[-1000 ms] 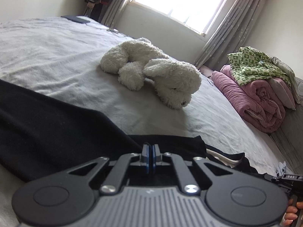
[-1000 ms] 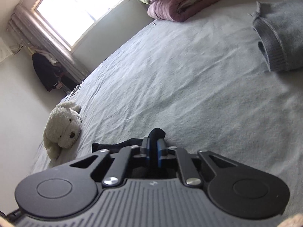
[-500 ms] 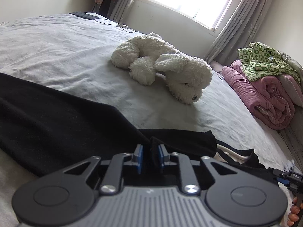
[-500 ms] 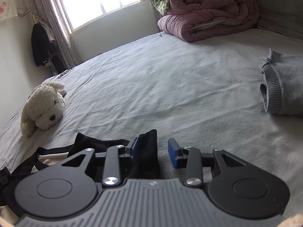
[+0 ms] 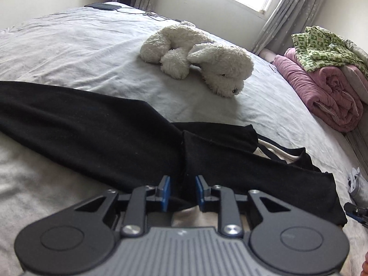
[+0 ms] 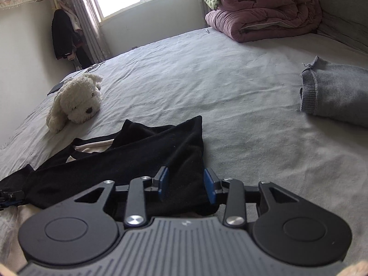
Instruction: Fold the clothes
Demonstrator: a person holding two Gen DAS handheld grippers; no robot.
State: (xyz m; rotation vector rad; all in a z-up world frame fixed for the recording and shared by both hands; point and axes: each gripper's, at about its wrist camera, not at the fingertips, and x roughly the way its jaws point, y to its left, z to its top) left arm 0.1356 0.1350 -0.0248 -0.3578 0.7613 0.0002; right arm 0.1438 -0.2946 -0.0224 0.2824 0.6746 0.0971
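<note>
— Black garment (image 5: 96,128) spread flat across grey bed (image 5: 69,46), near white plush dog (image 5: 202,62).

— Left gripper (image 5: 182,192)?

— Just opened, pads clear of cloth between them.

— Right gripper (image 6: 186,184)?

— Parted too, straddling loose black fabric.

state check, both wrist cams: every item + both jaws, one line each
left gripper: jaws just opened, apart, nothing pinched.
right gripper: jaws just opened, black cloth between, not pressed.
black garment: released, spread flat on the bed, pale lining showing.
grey knit: folded, lying apart.
plush dog: lying on its side.
pink quilt: rolled, green patterned cloth piled on top.
bed sheet: wrinkled.
</note>
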